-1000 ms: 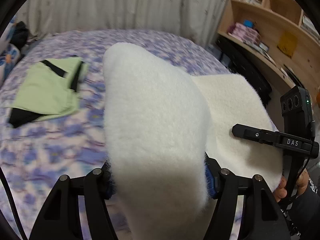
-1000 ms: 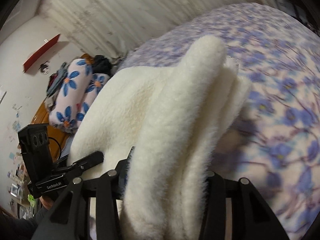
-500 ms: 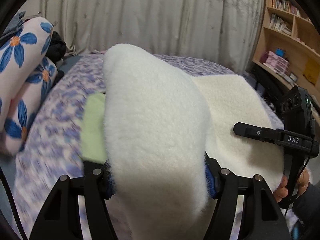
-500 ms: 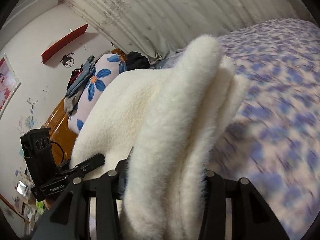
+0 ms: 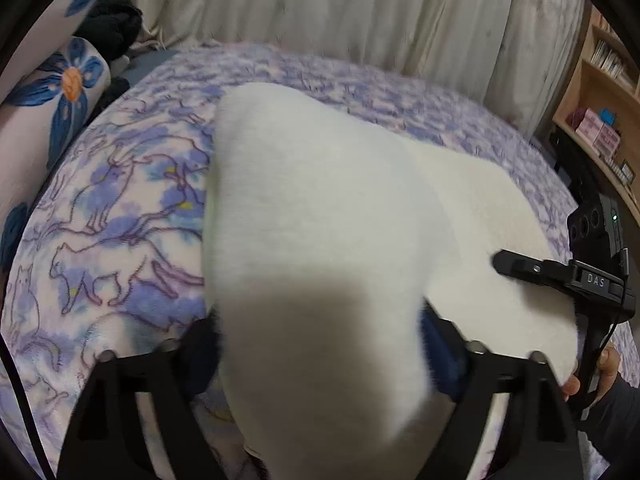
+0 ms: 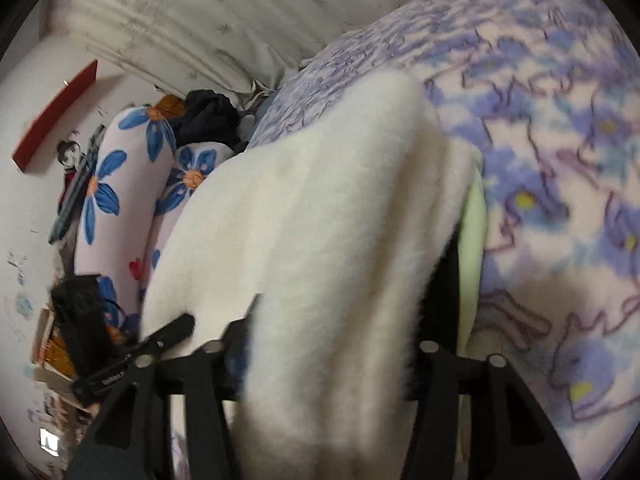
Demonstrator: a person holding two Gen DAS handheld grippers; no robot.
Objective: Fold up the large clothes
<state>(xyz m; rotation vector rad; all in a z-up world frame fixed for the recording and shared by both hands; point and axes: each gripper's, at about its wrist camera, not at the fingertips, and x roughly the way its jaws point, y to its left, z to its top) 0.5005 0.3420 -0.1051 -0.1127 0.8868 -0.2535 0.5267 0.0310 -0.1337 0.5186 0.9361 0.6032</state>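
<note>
A thick white fleece garment (image 5: 320, 216) is held over the bed, bunched in folds. My left gripper (image 5: 320, 336) is shut on one end of it; the fleece bulges up between the jaws and hides the tips. My right gripper (image 6: 336, 336) is shut on the other end of the white fleece (image 6: 304, 208). The right gripper also shows at the right edge of the left wrist view (image 5: 560, 276), and the left gripper at the lower left of the right wrist view (image 6: 160, 340). A pale green garment (image 6: 472, 240) peeks out under the fleece.
The bed carries a purple and white cat-print blanket (image 5: 120, 208). Flowered pillows (image 6: 120, 184) and dark clothes (image 5: 112, 20) lie at its head. Curtains (image 5: 320, 8) hang behind. A wooden bookshelf (image 5: 604, 92) stands to the right.
Both grippers have carried the fleece across the bed towards the pillows, then tipped down towards the blanket. The green garment, seen to the left earlier, now lies under the fleece.
</note>
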